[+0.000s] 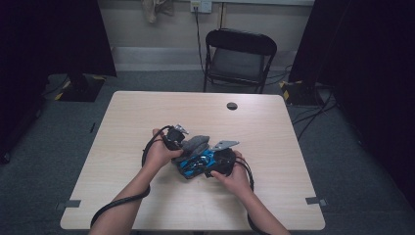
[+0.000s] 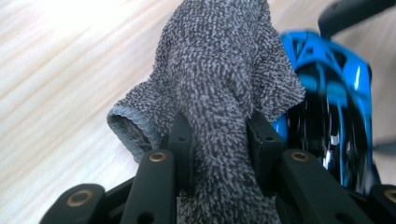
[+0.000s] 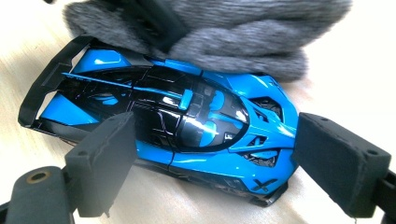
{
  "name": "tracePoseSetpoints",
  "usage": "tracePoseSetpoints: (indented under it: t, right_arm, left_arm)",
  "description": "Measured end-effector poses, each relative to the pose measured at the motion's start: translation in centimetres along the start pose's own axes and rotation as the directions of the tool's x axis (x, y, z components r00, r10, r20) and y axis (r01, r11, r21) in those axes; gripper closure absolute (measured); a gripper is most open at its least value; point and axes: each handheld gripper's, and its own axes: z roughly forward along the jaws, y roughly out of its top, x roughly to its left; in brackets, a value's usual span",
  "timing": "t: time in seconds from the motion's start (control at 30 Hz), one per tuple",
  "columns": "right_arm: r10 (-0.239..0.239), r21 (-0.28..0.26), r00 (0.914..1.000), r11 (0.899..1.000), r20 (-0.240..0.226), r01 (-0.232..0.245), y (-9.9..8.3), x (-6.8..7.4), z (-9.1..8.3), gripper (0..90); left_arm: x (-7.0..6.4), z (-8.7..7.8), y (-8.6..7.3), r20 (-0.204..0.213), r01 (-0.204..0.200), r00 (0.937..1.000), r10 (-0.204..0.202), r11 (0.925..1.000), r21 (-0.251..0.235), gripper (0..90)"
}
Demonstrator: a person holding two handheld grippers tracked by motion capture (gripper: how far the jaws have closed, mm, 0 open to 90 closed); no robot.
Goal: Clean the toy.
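Observation:
A grey knitted cloth (image 1: 196,144) lies bunched on the wooden table (image 1: 274,132), against a blue and black toy sports car (image 1: 195,165). My left gripper (image 1: 182,146) is shut on the cloth (image 2: 219,60), with a fold pinched between its jaws; the gripper (image 2: 219,144) has the car (image 2: 336,102) just to its right. My right gripper (image 1: 211,165) is open, and its pads (image 3: 105,161) flank the front half of the car (image 3: 187,116). Whether they touch it I cannot tell. The cloth (image 3: 224,32) rests along the car's far side in the right gripper view (image 3: 215,163).
A black folding chair (image 1: 240,56) stands behind the table's far edge. A round cable hole (image 1: 232,105) sits near that edge. Dark curtains hang at both sides, and cables trail on the floor at the right.

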Motion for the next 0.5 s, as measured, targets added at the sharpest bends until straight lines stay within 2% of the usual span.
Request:
tracePoseSetpoints:
  t: [0.13,0.3,0.5]
  right_arm:
    - [0.000,0.001,1.0000,1.000,0.000,0.000,0.0,0.0,0.0,12.9]
    - [0.000,0.002,1.0000,1.000,0.001,0.000,0.0,0.0,0.0,12.9]
    - [-0.002,0.004,1.0000,1.000,0.001,0.002,0.1,0.0,0.0,12.9]
  left_arm:
    - [0.7,-1.3,-1.5,0.015,0.016,0.9998,-0.016,0.9999,0.007,68.2]
    - [1.0,-2.4,-3.1,0.031,0.032,0.9990,-0.031,0.9995,-0.009,68.2]
    - [1.0,-3.1,-4.1,0.046,0.044,0.9980,-0.043,0.9987,-0.027,68.2]
